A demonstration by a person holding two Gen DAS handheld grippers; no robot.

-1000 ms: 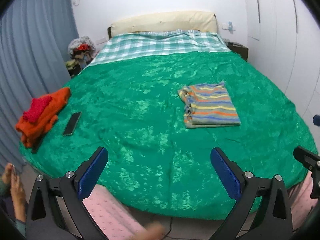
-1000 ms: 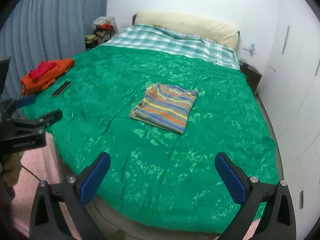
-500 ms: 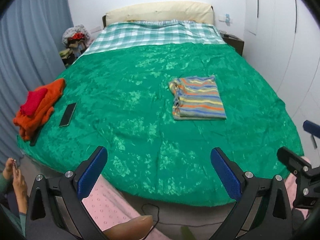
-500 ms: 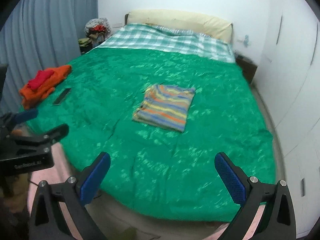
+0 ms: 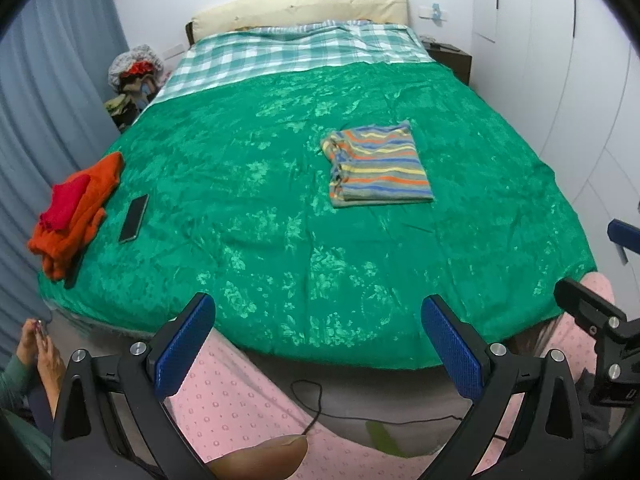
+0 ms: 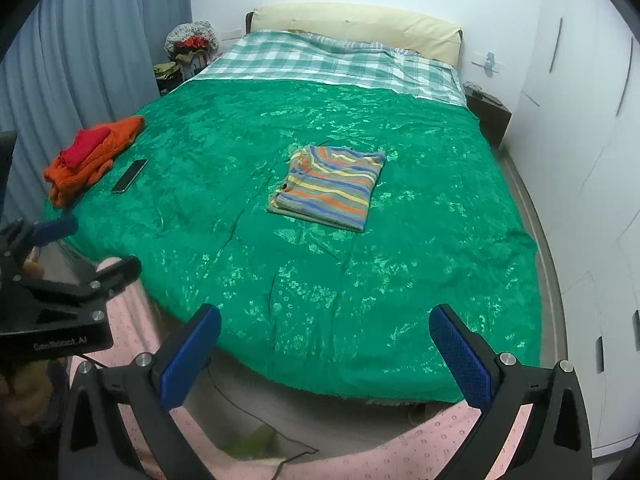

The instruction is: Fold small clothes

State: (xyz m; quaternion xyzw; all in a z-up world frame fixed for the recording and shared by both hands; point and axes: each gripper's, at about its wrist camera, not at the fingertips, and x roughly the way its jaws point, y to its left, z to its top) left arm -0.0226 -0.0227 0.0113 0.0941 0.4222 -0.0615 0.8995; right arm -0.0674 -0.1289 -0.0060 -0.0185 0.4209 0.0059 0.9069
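Striped folded knit top point(image 5: 378, 162) looks done on the green bedspread point(image 5: 280, 220) — both our claws, left claw point(image 5: 318, 344) and right claw point(image 6: 326, 350), spread empty — so next we reach for the orange clothes pile point(image 5: 74, 214).

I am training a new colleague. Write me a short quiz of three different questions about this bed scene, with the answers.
1. True or false: the striped shirt lies folded on the green bedspread.
2. What lies between the orange clothes and the shirt? A) phone B) book C) cup
3. Fill in: the left gripper and the right gripper are both ____.

Key: 1 true; 2 A, the phone; 3 open.
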